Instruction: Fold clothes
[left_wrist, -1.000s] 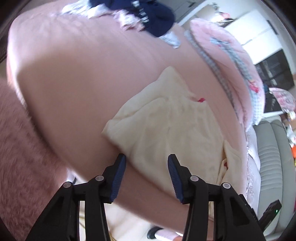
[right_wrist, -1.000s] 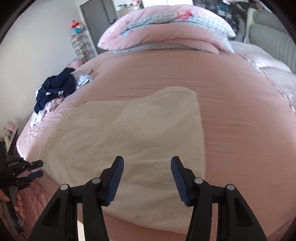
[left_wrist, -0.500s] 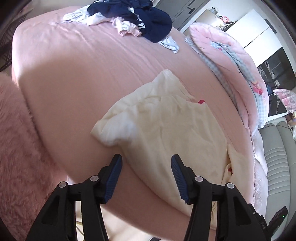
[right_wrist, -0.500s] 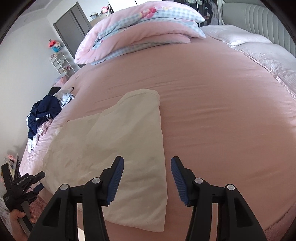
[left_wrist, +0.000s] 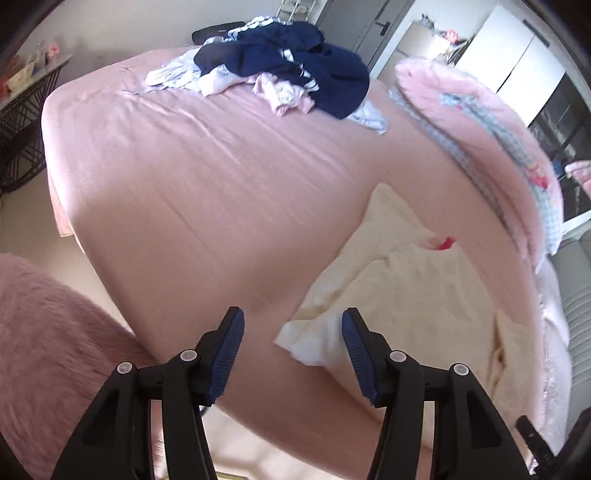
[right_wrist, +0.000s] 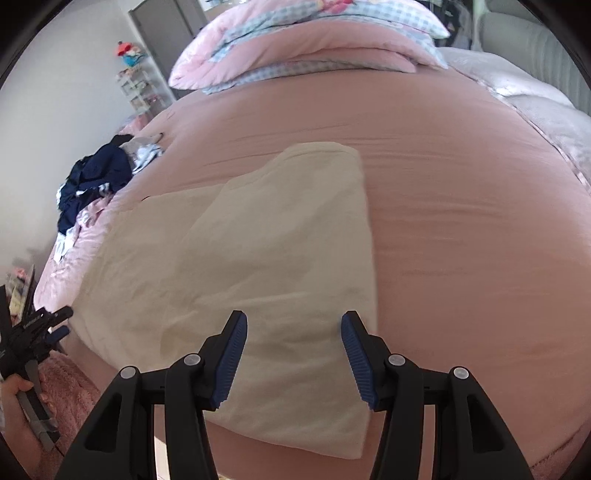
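The cream garment (right_wrist: 258, 258) lay spread on the pink bed (right_wrist: 461, 221) near its front edge, one side already turned in over the middle so that the right edge ran straight, probably to give a narrow strip ready for the next fold. Its left part was looser: in the left wrist view the near corner (left_wrist: 306, 343) was bunched and puffed up, and a small red mark (left_wrist: 441, 243) showed near the top of the cloth.

The right gripper (right_wrist: 293, 354) hovered over the near end of the garment with its jaws apart and nothing between them, seemingly placed to take that end. The left gripper (left_wrist: 291, 354) hung off the left side of the garment, just beside the bunched corner; its jaws had just been opening and stood apart, gripping nothing. From the right wrist view the left gripper (right_wrist: 40, 332) showed at the bed's left edge, held in a hand (right_wrist: 18, 391).

The bed was soft and lightly creased, so cloth would drag on it rather than slide. A heap of unfolded clothes (left_wrist: 295, 70), mostly dark blue with pale pieces, sat at the far left corner, well apart from the cream garment, likely waiting its turn. A folded pink and checked quilt (right_wrist: 314, 48) lay across the far side. A fluffy pink rug (left_wrist: 55, 350) lay on the floor by the bed, and a grey padded headboard (right_wrist: 535, 40), a shelf unit (right_wrist: 136, 81) and white cupboards (left_wrist: 517, 48) stood around the room.
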